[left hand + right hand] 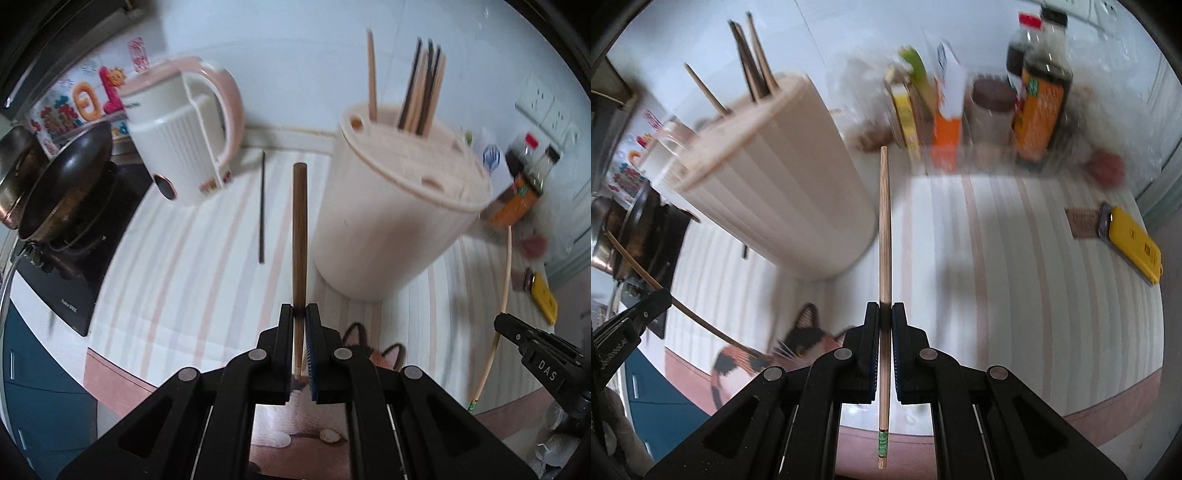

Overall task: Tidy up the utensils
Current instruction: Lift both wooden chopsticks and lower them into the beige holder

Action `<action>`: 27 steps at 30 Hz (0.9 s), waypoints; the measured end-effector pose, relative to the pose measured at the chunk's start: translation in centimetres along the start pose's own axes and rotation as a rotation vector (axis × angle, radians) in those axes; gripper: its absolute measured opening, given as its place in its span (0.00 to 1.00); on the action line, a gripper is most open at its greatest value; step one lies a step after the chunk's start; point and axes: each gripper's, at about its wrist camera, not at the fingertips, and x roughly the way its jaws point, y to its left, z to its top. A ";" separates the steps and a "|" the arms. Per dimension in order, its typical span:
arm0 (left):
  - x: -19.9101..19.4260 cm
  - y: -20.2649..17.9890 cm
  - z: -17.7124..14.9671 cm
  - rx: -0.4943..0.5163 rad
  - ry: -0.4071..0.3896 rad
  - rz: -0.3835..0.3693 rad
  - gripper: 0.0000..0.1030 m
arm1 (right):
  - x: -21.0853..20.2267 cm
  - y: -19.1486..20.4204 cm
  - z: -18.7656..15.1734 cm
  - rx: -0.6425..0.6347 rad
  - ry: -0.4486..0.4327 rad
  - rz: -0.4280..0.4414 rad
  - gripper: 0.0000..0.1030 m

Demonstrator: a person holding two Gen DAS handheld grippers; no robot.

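Note:
My left gripper (pixel 300 314) is shut on a dark brown chopstick (pixel 299 229) that points forward, above the striped mat. A cream utensil holder (pixel 391 206) stands just right of it, with several chopsticks (pixel 421 92) upright in its lid slots. A thin black chopstick (pixel 262 206) lies on the mat to the left. My right gripper (pixel 885 308) is shut on a light wooden chopstick (pixel 884 229) with a green band at its near end. The holder (pixel 783 184) stands to its left. The left gripper (pixel 646 306) and its chopstick show at the far left.
A white and pink kettle (pixel 184 125) stands back left, beside a stove with a pan (pixel 62 177). Sauce bottles and boxes (pixel 1034 96) line the back wall. A yellow device (pixel 1134 243) lies at the mat's right side. The mat's near edge shows a cat picture (pixel 798 343).

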 end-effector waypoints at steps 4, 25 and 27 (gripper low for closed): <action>-2.0 0.9 0.9 -0.026 -0.055 0.002 0.04 | -1.9 0.9 1.3 -0.010 -0.052 0.024 0.06; -10.5 0.2 8.5 -0.006 -0.256 -0.024 0.04 | -11.8 5.1 9.8 -0.066 -0.298 0.041 0.06; -11.1 -0.2 9.4 0.000 -0.265 -0.041 0.04 | -12.3 5.5 10.6 -0.071 -0.314 0.038 0.06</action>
